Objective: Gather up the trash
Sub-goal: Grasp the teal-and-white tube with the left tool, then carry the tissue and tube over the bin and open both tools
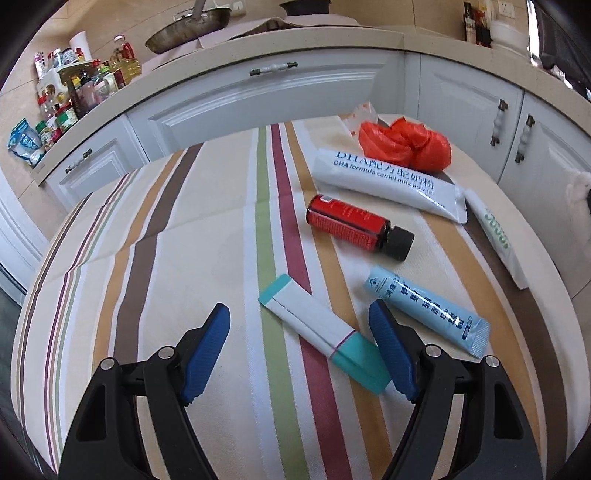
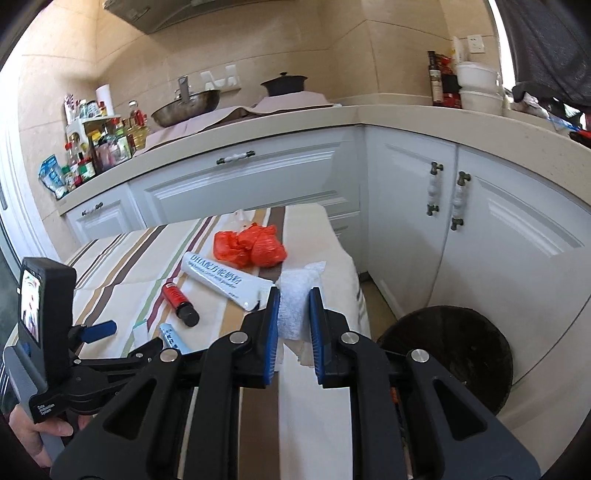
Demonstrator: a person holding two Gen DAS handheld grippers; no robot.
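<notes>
My left gripper (image 1: 299,325) is open low over the striped tablecloth (image 1: 166,258), its fingers on either side of a white and teal sachet (image 1: 321,336). Beyond lie a light blue sachet (image 1: 424,314), a red bottle with black cap (image 1: 358,227), a white camel milk powder pouch (image 1: 388,184), a white and green sachet (image 1: 498,243) and a crumpled red plastic bag (image 1: 402,144). My right gripper (image 2: 293,299) is shut on a white crumpled tissue (image 2: 295,299), held above the table's right edge. The left gripper (image 2: 96,330) shows at the left of the right wrist view.
White cabinets (image 2: 498,236) and a beige counter (image 2: 332,118) wrap round behind and to the right of the table. A dark round bin (image 2: 454,350) stands on the floor right of the table. Bottles (image 1: 74,92) and a pan (image 1: 188,27) sit on the counter.
</notes>
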